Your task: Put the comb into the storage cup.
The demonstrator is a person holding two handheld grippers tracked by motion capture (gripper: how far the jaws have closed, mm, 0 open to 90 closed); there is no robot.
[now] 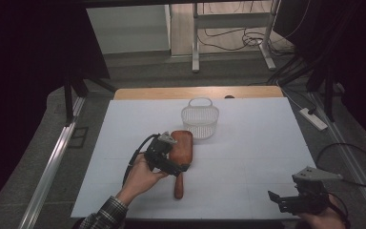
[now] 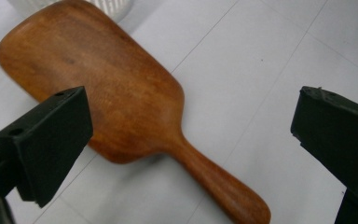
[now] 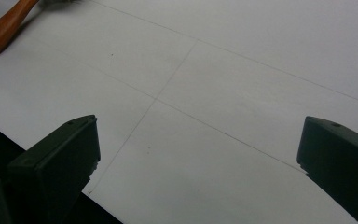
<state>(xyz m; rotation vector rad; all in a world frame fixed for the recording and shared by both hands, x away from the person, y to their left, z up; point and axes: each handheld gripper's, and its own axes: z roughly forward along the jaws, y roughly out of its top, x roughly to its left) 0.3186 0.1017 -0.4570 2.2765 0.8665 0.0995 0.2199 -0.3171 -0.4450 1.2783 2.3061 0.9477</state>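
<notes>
No text, label, brand, number or sign can be read anywhere in these views. The wooden paddle (image 2: 112, 93) shows only bare grain, and the white basket (image 1: 199, 119) beside it is plain. The bench (image 1: 248, 157) carries thin ruled lines and nothing written. The power strip (image 1: 313, 119) on the floor may bear some marking, but it is too small and dim to tell.
</notes>
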